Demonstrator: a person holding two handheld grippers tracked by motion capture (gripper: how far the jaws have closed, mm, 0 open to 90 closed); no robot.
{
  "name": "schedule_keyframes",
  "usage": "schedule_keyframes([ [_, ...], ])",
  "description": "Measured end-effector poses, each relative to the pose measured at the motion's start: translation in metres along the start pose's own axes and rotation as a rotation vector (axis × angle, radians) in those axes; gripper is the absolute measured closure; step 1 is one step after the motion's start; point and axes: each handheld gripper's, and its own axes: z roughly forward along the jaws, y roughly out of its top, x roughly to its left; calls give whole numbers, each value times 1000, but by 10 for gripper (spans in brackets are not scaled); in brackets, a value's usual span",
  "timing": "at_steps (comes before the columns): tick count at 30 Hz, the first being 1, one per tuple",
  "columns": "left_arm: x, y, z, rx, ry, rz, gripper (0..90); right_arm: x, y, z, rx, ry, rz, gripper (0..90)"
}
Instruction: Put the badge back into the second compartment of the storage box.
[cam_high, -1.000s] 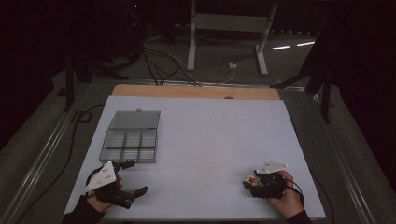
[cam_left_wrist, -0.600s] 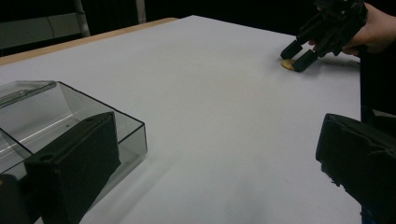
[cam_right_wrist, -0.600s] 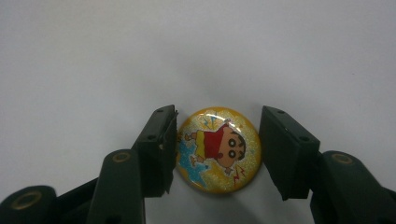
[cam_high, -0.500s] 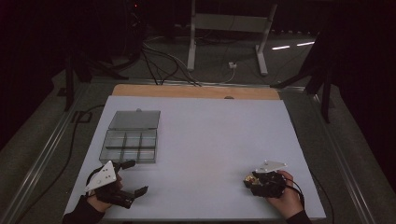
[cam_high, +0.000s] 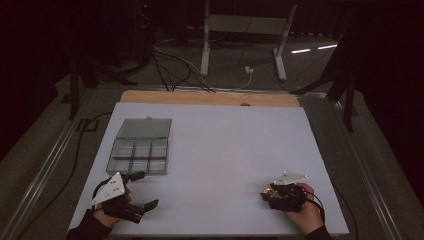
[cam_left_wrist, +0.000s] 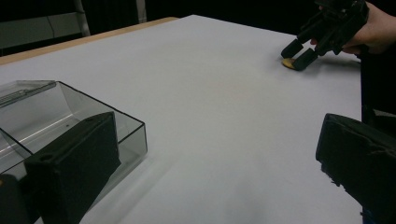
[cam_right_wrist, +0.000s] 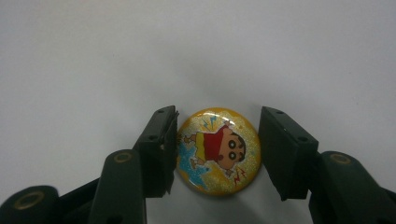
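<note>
**One badge bracketed, not yet pinched**

High view: barely any shift against a second ago. Right gripper (cam_high: 266, 192) at the same near-right spot on the white table (cam_high: 225, 145), only a slight dip and re-tilt of the hand (cam_high: 305, 212) over the badge (cam_high: 269, 189). Left gripper (cam_high: 144, 190) in the same place near-left, just in front of the clear box (cam_high: 137, 156). Reads as fine alignment rather than travel, so the grasp looks set up but unfinished. Likely destination: the box, well apart from the badge, across the table.

Left gripper view: own tongs spread wide, holding nothing, one jaw just beside the near corner of the box (cam_left_wrist: 70, 112). Far off, right gripper (cam_left_wrist: 299, 50) tipped down, with the yellow badge (cam_left_wrist: 288, 63) flat on the table between its tips.

Right gripper view: tongs apart and straddling the badge (cam_right_wrist: 218, 150). Left jaw at or touching the rim, clear gap at the right jaw. No clamp yet. Badge flat, cartoon face up, roughly centred between the pads.

Count: two grippers, one badge, one box with lid (cam_high: 144, 128) folded open behind it. Six compartments, as far as can be made out, in two rows of three. Nothing visible inside them.
</note>
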Motion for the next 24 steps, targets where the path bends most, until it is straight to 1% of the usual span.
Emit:
schedule_keyframes([
  [4, 0, 0, 0, -1, 0, 1, 4, 0, 1, 0, -8, 3, -1, 477],
  [7, 0, 0, 0, -1, 0, 1, 4, 1, 3, -2, -13, -1, 5, 477],
  [8, 0, 0, 0, -2, 0, 0, 4, 1, 4, -3, -26, -9, 5, 477],
  [9, 0, 0, 0, -1, 0, 0, 5, 1, 5, -4, -23, -5, 9, 477],
  [14, 0, 0, 0, 3, 0, -1, 4, 3, 9, -6, -36, -16, -2, 477],
  [17, -1, -1, 0, 4, 0, -1, 4, 6, 14, -6, -45, -11, -11, 477],
  [21, -1, 0, 0, 0, 0, 1, 5, 10, 24, -5, -58, 8, -18, 477],
  [24, -1, 0, 0, 0, 0, 2, 4, 11, 28, -5, -68, 16, -17, 477],
])
